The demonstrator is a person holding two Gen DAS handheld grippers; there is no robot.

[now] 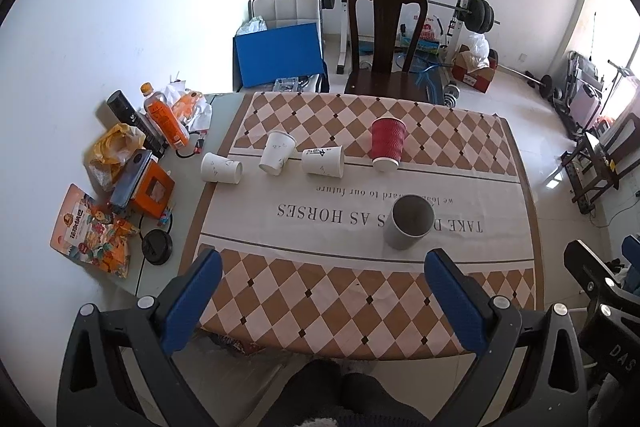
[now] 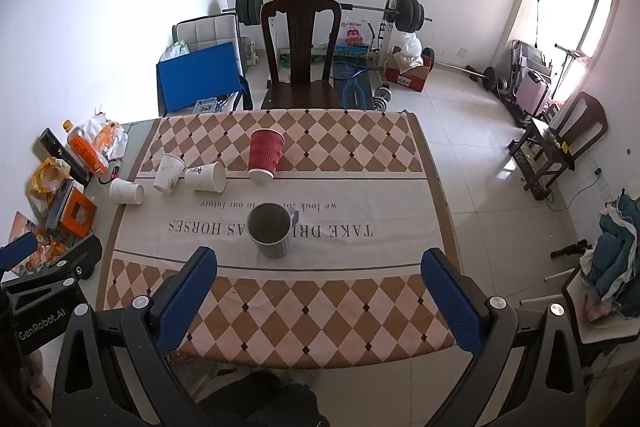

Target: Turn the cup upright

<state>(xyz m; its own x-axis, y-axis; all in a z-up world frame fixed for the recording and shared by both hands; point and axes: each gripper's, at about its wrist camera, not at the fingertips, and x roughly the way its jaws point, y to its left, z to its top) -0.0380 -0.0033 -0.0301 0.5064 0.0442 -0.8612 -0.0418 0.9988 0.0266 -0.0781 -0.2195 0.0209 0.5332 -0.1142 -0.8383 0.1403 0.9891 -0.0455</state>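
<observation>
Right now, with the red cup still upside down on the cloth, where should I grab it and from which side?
Grip the red cup across its ribbed wall, mid-height, approaching from the near side. It stands inverted, wide rim down and leaning slightly; the right hand-held gripper is open, probably wide enough.

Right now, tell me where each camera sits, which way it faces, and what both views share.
Left wrist: on the left gripper, raised above the table's near edge, facing the wooden chair; its blue fingers stand wide apart, with the right gripper's body at the right edge.
Right wrist: on the right gripper, same heading, slightly further right; the left gripper shows at lower left.
Shared: grey mug upright, red cup, three white paper cups, checked tablecloth.
</observation>
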